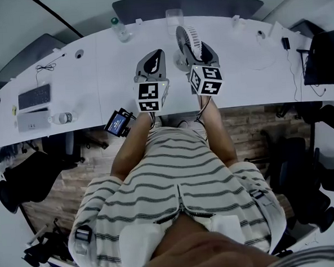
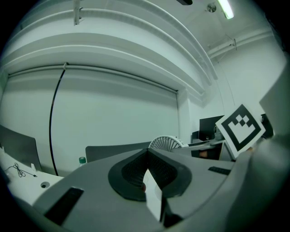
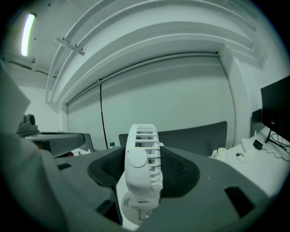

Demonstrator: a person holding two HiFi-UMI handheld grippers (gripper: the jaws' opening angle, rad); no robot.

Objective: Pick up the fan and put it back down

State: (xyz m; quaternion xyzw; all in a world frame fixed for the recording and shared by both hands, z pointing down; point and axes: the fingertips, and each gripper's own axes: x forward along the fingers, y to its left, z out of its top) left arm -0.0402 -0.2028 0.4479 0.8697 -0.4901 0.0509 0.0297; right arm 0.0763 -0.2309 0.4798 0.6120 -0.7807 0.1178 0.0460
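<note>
A small white fan [image 1: 187,41] stands upright at the middle of the white desk [image 1: 96,78]. My right gripper [image 1: 203,53] is shut on it. In the right gripper view the fan's round cage [image 3: 142,163] and stem sit edge-on between the two dark jaw pads. I cannot tell whether its base touches the desk. My left gripper [image 1: 156,56] is just left of the fan, shut with nothing in it, and its pads meet in the left gripper view [image 2: 147,156]. Beyond those pads the fan's grille [image 2: 166,143] shows.
A water bottle [image 1: 119,28] and a clear cup [image 1: 174,15] stand at the desk's far edge. A keyboard [image 1: 34,96] and a lying bottle [image 1: 63,118] are at the left, a dark monitor [image 1: 326,55] and cables at the right. A small screen device [image 1: 118,123] hangs off the near edge.
</note>
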